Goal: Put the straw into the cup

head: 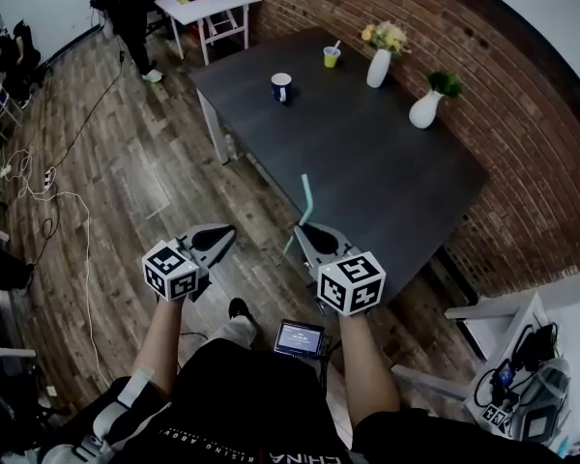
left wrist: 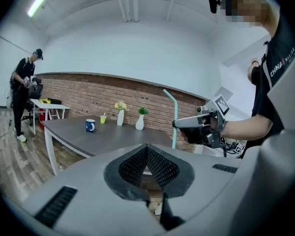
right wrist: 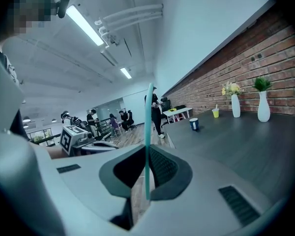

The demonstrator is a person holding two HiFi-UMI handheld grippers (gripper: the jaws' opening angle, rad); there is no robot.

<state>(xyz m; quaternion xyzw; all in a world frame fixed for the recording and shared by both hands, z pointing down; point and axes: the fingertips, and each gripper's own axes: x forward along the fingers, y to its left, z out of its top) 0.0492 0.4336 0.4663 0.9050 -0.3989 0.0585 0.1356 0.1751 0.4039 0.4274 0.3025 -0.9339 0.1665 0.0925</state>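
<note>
Your right gripper [head: 304, 230] is clamped on the teal straw [head: 309, 199], held upright at the near edge of the table [head: 367, 162]. Left gripper [head: 224, 234]: jaws together w/ nothing btwn them (it's over the floor [head: 126, 182]). The yellow cup [head: 332, 56] and blue mug [head: 281, 87] sit at the table's far end, well apart from the straw.

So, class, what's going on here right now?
A person holds a gripper in each hand. The right gripper is shut on a teal straw, held upright by the near edge of the table. The left gripper is shut with nothing in it. A blue mug and a yellow cup stand at the table's far end, well away from the straw, so it is not yet in place.
</note>
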